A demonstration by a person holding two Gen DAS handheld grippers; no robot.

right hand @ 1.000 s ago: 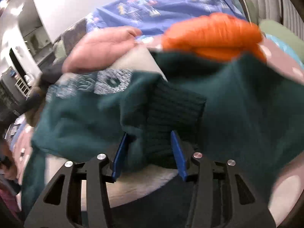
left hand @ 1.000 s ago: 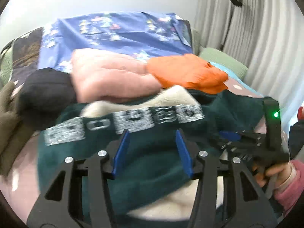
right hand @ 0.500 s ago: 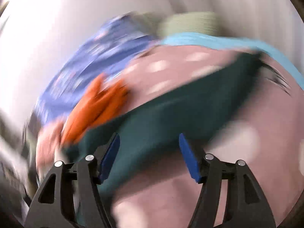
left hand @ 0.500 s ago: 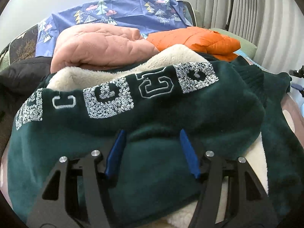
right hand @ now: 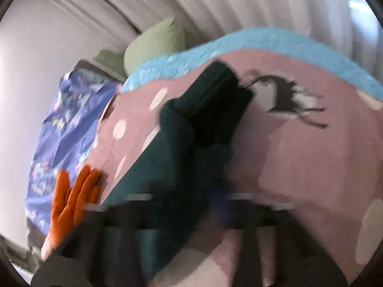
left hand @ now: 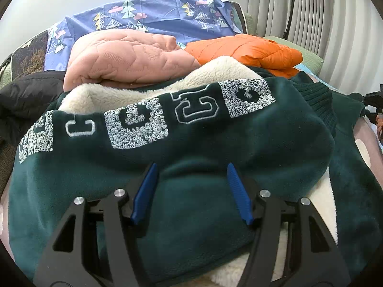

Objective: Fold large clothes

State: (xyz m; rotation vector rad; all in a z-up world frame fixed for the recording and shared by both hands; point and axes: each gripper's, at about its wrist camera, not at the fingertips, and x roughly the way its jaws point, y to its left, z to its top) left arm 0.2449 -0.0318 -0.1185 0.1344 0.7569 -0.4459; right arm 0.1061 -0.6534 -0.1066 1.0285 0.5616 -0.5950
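Observation:
A dark green sweatshirt with white sequin letters and cream fleece lining lies folded on the bed. My left gripper stands open low over its front, with both blue pads clear of the fabric. In the blurred right wrist view, one green sleeve with a ribbed cuff lies stretched across the pink spotted bedspread. My right gripper is closing with that sleeve between its smeared jaws. Whether the pads press on it is hidden by the blur.
Behind the sweatshirt lie a folded pink quilted jacket, an orange puffer jacket and a black garment. A blue tree-print sheet covers the headboard. Curtains hang at the right, beside a green pillow.
My right gripper let go of the cuff it held and swung off to the right, rolling, to the other sleeve on the bedspread. My left gripper sank closer to the sweatshirt.

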